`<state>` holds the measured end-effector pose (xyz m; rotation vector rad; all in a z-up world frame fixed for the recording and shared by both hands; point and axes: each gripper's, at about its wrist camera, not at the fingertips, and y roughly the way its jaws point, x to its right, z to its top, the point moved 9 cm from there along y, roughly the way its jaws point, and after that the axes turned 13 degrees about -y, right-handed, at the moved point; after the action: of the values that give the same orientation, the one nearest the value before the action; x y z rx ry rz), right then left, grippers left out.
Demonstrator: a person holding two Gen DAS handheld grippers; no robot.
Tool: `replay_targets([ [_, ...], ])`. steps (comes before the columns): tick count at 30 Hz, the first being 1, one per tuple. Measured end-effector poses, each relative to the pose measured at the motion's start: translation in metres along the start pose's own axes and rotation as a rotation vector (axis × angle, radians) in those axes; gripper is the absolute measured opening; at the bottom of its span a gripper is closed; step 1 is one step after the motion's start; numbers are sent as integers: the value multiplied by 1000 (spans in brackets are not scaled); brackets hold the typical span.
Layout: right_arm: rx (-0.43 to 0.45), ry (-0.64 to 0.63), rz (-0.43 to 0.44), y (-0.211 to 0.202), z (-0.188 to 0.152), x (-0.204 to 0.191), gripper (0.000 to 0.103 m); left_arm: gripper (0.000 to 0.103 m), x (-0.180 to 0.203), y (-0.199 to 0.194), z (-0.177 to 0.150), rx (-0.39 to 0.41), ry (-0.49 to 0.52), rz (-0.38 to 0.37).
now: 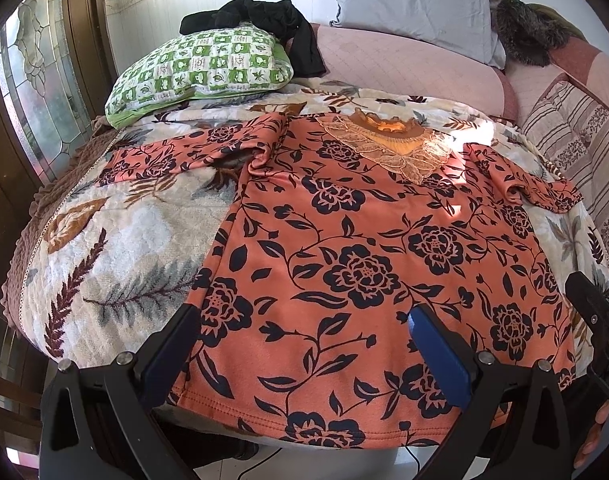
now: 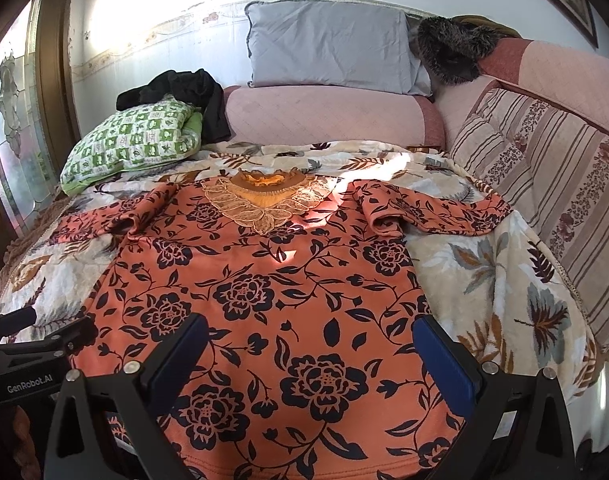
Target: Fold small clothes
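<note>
An orange top with a dark flower print [image 1: 364, 264] lies flat and face up on the bed, lace collar [image 1: 388, 144] at the far end, both sleeves spread sideways; it also shows in the right wrist view [image 2: 272, 296]. My left gripper [image 1: 304, 324] is open and empty, hovering over the hem's left part. My right gripper [image 2: 310, 334] is open and empty over the hem's right part. The right gripper also shows at the right edge of the left wrist view [image 1: 596, 312], and the left gripper at the left edge of the right wrist view [image 2: 20, 344].
The top rests on a leaf-print blanket [image 1: 116, 240]. A green checked pillow [image 1: 200, 68] with black clothing [image 1: 264, 20] lies at the far left. A grey pillow [image 2: 328, 48], pink bolster [image 2: 324, 116] and striped cushions [image 2: 544, 176] line the back and right.
</note>
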<state>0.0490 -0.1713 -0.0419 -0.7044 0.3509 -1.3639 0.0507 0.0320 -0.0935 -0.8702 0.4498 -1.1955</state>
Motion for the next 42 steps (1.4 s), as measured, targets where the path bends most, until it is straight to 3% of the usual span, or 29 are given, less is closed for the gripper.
replay_targets([
  [21,1,1,7,2,0,-2,103,103,0,0,1,-3,-5,-3],
  [24,7,-3,21,2,2,-1,103,103,-1,2,2,-15,-9,-15],
  [26,33,21,75,2,7,7,103,103,-5,8,4,-37,-30,-49],
  [30,64,279,199,21,16,75,103,103,-30,27,17,-73,-117,-81],
  [36,29,828,285,117,-9,247,103,103,-87,59,47,-100,-256,-89],
  [39,19,976,266,163,-18,315,98,103,-115,74,56,-112,-326,-79],
  [42,8,1017,228,200,-12,360,91,103,-132,89,63,-112,-346,-64],
])
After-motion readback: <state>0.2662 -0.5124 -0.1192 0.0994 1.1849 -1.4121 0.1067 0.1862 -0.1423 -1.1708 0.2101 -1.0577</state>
